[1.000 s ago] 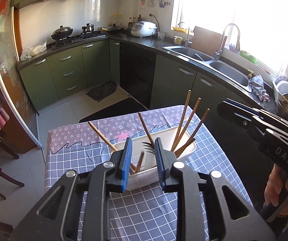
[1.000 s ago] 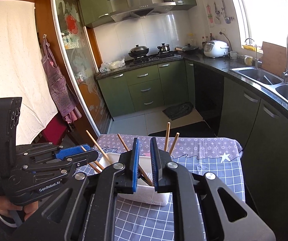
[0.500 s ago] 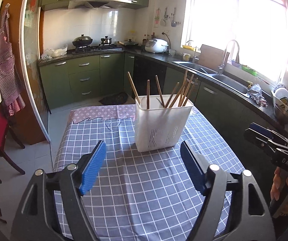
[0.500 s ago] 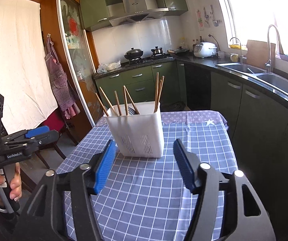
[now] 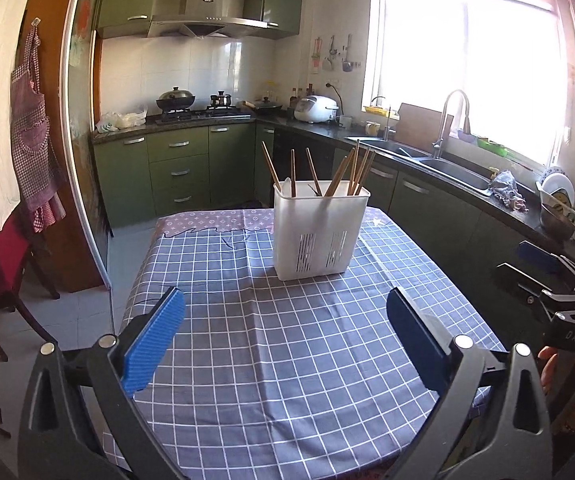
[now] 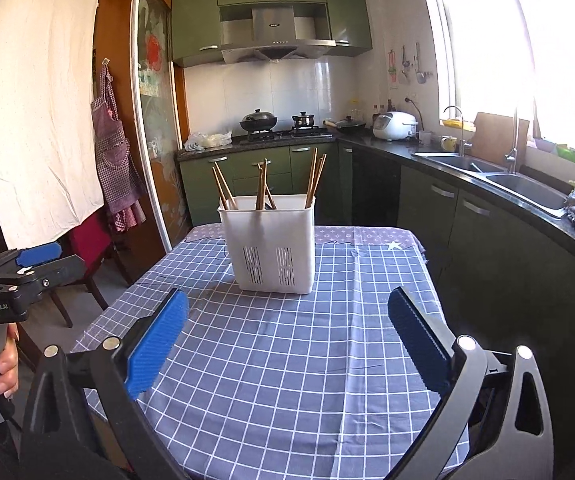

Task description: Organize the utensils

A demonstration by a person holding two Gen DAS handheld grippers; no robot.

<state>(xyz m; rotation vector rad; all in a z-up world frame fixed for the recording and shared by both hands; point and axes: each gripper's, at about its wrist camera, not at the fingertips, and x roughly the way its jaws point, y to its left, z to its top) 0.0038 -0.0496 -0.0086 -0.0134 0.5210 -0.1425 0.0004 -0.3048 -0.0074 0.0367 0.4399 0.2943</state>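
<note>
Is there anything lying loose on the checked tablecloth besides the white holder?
No, only the white holder with its chopsticks stands on the tablecloth.

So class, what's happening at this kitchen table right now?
A person holds a gripper in each hand over the checked tablecloth. The left gripper and right gripper have jaws opening wide, with nothing between them. The white utensil holder stands upright on the table, apart from both, with wooden chopsticks sticking out.
</note>
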